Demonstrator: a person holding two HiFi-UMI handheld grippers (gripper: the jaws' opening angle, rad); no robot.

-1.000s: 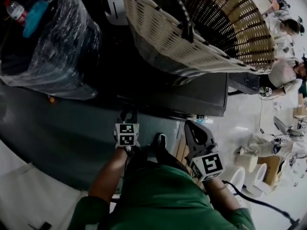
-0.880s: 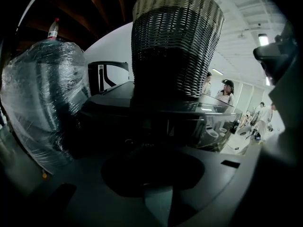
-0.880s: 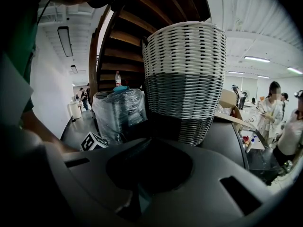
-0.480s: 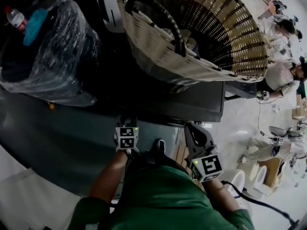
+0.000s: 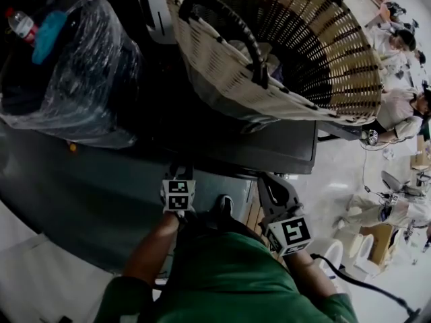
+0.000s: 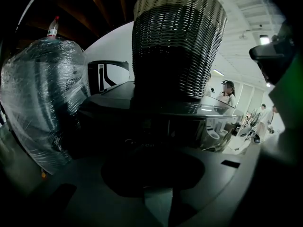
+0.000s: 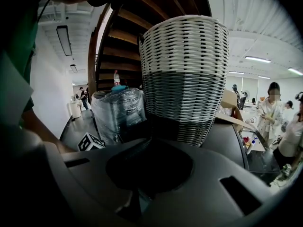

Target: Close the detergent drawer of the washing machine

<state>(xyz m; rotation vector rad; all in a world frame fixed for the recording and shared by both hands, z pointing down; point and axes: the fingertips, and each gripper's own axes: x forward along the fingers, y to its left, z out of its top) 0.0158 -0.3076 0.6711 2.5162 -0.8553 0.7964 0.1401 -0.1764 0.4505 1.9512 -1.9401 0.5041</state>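
Note:
The dark washing machine stands ahead of me with a big wicker basket on its top. My left gripper is held low, its tips close to the machine's front top edge. In the left gripper view the machine's dark front panel fills the middle; I cannot make out the drawer's outline in it. The left jaws show as one dark mass, shut and holding nothing. My right gripper hangs to the right, short of the machine, fingers together and empty. Its own view looks up at the basket.
A large bundle wrapped in clear plastic sits at the left beside the machine, with a bottle on top. My green-clothed body fills the bottom. People work at the far right on the light floor.
The picture has shifted slightly, showing more of the basket's inside. Both grippers stay almost where they were.

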